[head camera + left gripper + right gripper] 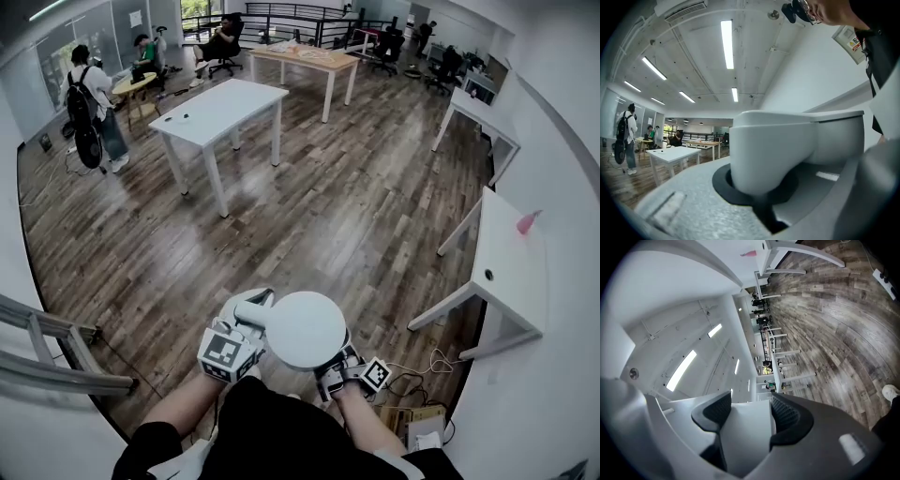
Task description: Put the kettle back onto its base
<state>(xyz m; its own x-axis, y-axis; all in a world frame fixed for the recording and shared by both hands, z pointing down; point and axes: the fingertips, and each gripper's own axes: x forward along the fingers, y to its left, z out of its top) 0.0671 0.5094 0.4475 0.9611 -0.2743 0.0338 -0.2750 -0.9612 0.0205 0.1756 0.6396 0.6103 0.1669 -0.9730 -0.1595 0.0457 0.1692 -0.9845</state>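
The person holds the white kettle up in the air near the body, over the wood floor. The left gripper is pressed tight on the kettle's handle. The right gripper pinches a white piece, but it is hard to tell what that piece is.

Head view: on person's head, steeply down; left gripper, right gripper close under lens, floor far beyond claws. Left gripper view: on claw, level, kettle clamped right at lens; white table far left of claw, shared with head view. Right gripper view: rolled sideways, pads clamped on kettle, same floor beyond.
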